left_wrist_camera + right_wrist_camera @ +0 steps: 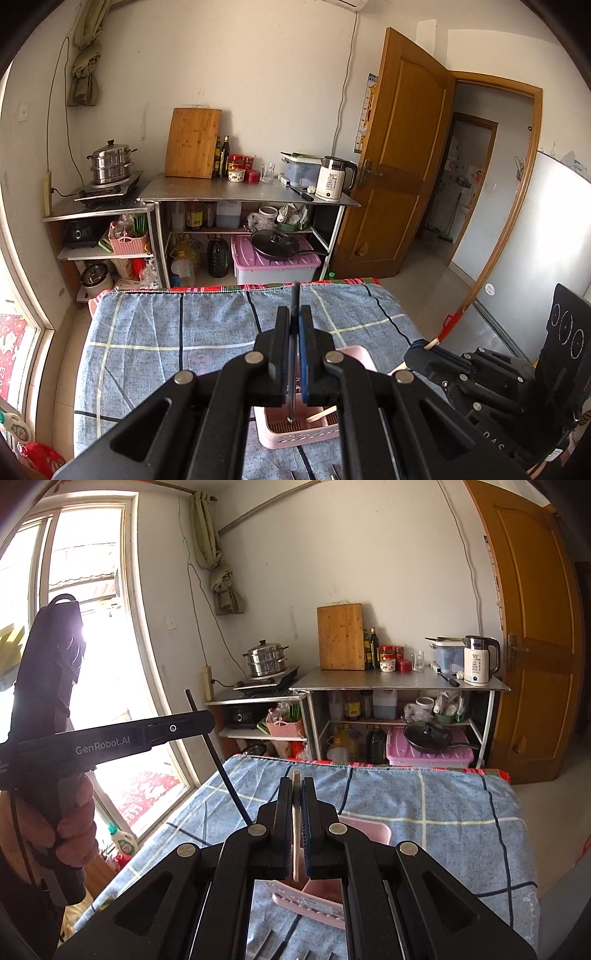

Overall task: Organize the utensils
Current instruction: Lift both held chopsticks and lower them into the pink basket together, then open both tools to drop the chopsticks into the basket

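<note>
Nearest the left wrist camera, the left tongs [294, 314] stood closed on a dark chopstick [294, 295], its jaws pinched tight around the thin shaft. The stick ran from 12 o'clock above the tips down toward 6 o'clock, its lower end over the pink basket [295, 437] just under the tongs. A pale stick lay slanted inside that basket. The basket sat on the bench [155, 332], which was covered by a blue checked cloth. At 3 o'clock the right tongs [424, 345] reached in from the side, gripping a pale chopstick [431, 343] whose end showed at the tip. Beyond the bench, at 12 o'clock, stood a metal shelf unit [243, 192].

In the right wrist view, the right tongs [296, 792] were clamped on the pale chopstick [295, 834], held nearly upright between the pads. The pink basket [314, 904] lay directly below, toward 6 o'clock. At 9 o'clock a hand [72, 830] held the left tongs [207, 722] side-on, with the dark chopstick [221, 764] slanting through the tip down toward the basket.
</note>
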The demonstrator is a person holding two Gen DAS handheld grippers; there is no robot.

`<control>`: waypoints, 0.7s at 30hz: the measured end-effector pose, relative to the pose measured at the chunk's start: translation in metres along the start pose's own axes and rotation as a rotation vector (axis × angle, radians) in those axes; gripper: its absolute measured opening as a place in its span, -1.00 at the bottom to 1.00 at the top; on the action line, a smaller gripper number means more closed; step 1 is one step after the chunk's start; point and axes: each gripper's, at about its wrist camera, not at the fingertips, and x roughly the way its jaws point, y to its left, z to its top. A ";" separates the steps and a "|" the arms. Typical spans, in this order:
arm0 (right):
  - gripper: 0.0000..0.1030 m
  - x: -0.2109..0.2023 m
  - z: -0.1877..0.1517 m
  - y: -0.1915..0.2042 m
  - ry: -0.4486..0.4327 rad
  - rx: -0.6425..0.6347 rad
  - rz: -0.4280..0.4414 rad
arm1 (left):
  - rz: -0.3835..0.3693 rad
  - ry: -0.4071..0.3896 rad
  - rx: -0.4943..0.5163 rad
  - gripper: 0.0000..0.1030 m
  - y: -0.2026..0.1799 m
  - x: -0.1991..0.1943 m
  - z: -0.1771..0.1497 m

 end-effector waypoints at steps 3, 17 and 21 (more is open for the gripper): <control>-0.92 0.013 -0.010 -0.002 0.030 0.008 0.001 | -0.008 0.021 -0.010 -0.91 0.004 0.008 -0.008; -0.91 0.042 -0.037 -0.019 0.129 0.046 -0.005 | 0.032 0.063 -0.035 -0.77 0.017 0.026 -0.034; -0.69 0.040 -0.038 -0.019 0.137 0.042 -0.005 | 0.040 0.033 -0.043 -0.35 0.020 0.018 -0.035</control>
